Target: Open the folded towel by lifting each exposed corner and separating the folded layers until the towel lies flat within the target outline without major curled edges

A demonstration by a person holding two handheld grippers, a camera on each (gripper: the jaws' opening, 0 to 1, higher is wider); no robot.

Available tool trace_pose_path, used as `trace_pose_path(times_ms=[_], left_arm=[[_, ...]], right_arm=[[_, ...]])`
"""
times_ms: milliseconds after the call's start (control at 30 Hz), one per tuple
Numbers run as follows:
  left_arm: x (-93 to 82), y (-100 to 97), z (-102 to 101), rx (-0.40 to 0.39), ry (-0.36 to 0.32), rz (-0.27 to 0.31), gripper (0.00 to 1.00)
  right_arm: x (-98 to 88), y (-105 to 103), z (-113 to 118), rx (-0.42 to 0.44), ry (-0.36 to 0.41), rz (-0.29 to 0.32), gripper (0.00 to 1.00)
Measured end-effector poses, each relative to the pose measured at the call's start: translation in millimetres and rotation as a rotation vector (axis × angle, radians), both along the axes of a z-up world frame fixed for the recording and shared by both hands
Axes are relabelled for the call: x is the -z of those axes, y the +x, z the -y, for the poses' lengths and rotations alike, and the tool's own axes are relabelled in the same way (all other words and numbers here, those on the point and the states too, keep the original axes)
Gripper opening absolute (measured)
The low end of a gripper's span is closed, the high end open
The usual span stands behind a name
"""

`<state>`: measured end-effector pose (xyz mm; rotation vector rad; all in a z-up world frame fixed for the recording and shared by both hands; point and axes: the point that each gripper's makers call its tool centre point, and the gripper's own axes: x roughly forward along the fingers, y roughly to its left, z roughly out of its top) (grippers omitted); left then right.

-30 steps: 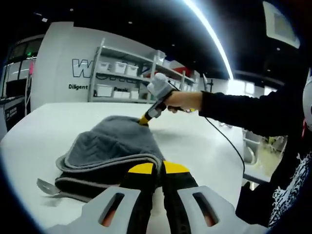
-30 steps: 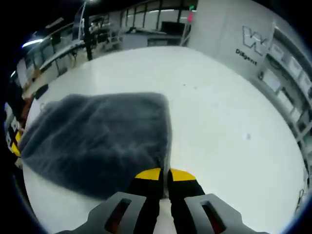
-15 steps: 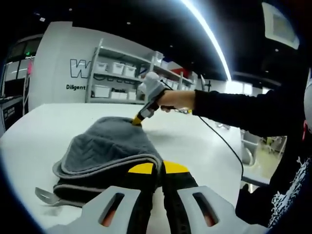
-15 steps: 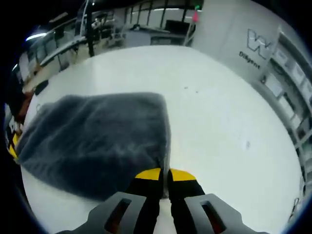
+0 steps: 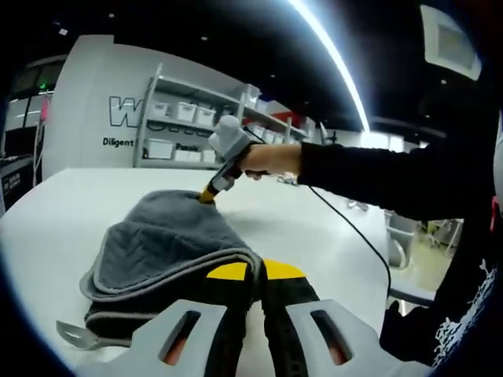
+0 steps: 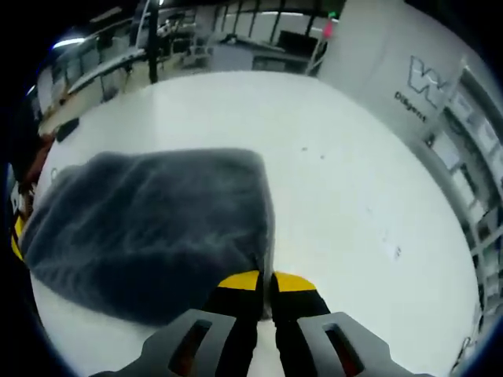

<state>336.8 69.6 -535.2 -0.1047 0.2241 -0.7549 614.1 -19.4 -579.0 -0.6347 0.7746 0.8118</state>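
A grey towel [image 5: 169, 239] lies folded in layers on the white table [image 5: 314, 236]. My left gripper [image 5: 255, 272] is shut on the near corner of its top layer, which is lifted off the layers below. In the same view my right gripper [image 5: 207, 195], held by a hand in a black sleeve, pinches the far corner. In the right gripper view, my right gripper [image 6: 266, 277] is shut on a towel [image 6: 149, 224] corner, the cloth spreading away to the left over the table [image 6: 354, 196].
Shelves with white bins [image 5: 177, 129] stand against the back wall. A cable [image 5: 357, 236] hangs from the right gripper across the table. Desks and equipment [image 6: 157, 47] line the far side of the room. Bare table surface lies right of the towel.
The right gripper has drawn its towel corner leftward in the left gripper view, and the top layer has slid that way. Both grippers stay shut on their corners.
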Motion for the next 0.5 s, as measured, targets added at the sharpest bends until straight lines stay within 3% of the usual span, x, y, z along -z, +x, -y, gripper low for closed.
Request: trace_pose_path(times_ms=[167, 200, 500], left_arm=[[-0.2, -1.2, 7.0, 0.008, -0.004, 0.004, 0.04], [-0.2, -1.3, 8.7, 0.008, -0.003, 0.007, 0.04], [-1.4, 0.9, 14.3, -0.004, 0.018, 0.038, 0.04]], right_arm=[[2.7, 1.6, -2.9, -0.027, -0.014, -0.019, 0.01], [2.6, 1.9, -5.6, -0.085, -0.029, -0.009, 0.01], [4.9, 3.4, -9.0, -0.109, -0.044, -0.055, 0.01]])
